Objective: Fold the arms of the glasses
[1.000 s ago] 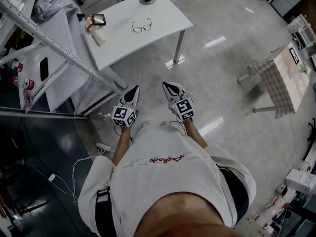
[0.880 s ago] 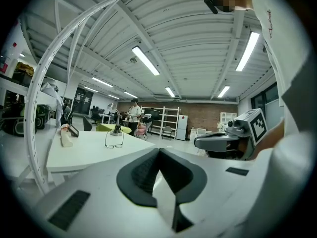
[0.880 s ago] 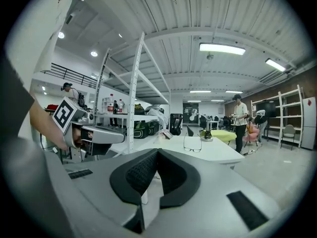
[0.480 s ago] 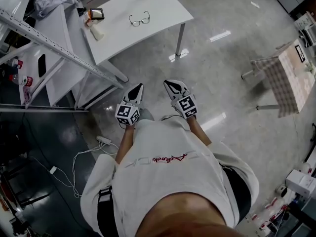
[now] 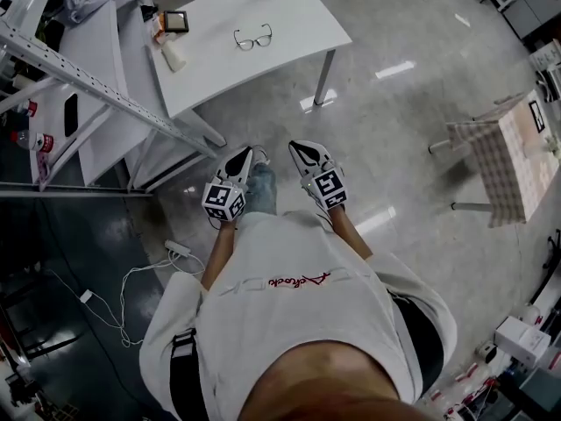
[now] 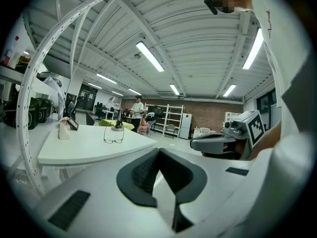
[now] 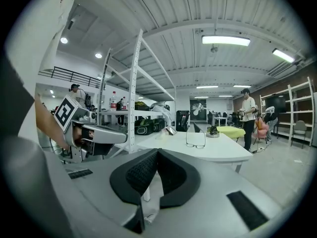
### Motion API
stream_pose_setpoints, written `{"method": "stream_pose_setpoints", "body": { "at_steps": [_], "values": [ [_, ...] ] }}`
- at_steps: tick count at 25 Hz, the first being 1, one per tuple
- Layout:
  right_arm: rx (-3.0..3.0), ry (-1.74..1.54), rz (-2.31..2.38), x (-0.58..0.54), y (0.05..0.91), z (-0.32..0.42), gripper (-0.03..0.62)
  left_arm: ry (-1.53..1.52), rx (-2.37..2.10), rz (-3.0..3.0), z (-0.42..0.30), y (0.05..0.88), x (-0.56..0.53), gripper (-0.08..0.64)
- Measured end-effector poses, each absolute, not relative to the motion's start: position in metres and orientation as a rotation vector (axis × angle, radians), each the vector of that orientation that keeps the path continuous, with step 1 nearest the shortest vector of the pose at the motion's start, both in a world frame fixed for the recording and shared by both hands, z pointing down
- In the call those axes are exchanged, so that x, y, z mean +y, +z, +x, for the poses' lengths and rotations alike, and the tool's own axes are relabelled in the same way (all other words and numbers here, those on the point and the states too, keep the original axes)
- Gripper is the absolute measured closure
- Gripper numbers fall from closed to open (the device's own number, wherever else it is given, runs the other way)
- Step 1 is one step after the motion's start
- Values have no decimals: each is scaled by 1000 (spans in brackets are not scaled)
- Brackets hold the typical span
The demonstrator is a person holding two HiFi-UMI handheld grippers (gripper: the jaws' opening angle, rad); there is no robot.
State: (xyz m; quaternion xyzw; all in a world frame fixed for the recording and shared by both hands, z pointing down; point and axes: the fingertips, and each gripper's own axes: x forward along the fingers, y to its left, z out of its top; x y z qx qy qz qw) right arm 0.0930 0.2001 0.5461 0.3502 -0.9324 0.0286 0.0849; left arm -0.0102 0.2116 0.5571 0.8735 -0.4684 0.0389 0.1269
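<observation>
A pair of dark-rimmed glasses (image 5: 252,37) stands with its arms unfolded on the white table (image 5: 289,26) far ahead; it also shows as the glasses (image 6: 114,135) in the left gripper view and the glasses (image 7: 195,139) in the right gripper view. My left gripper (image 5: 242,159) and right gripper (image 5: 304,154) are held side by side close to my body, well short of the table. Both are shut with nothing between their tips. Each gripper sees the other beside it.
A slanted white metal rack frame (image 5: 96,86) stands left of the table, over a lower shelf with bottles (image 5: 39,141). A small framed object (image 5: 173,22) and a pale item (image 5: 172,57) lie on the table's left end. A checked-cloth table (image 5: 508,152) stands right. Cables (image 5: 140,274) trail on the floor.
I have stepped slightly closer to the table; the view shifts and a jeans-clad leg now shows between the grippers. Both grippers stay shut, side by side.
</observation>
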Motion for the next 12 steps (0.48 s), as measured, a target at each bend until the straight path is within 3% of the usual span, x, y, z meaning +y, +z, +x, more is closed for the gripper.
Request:
{"method": "stream_pose_setpoints", "body": {
  "at_steps": [12],
  "values": [
    [-2735, 86, 1049, 95, 553, 78, 561, 70, -1310, 2546, -23, 567, 97, 534]
  ]
}}
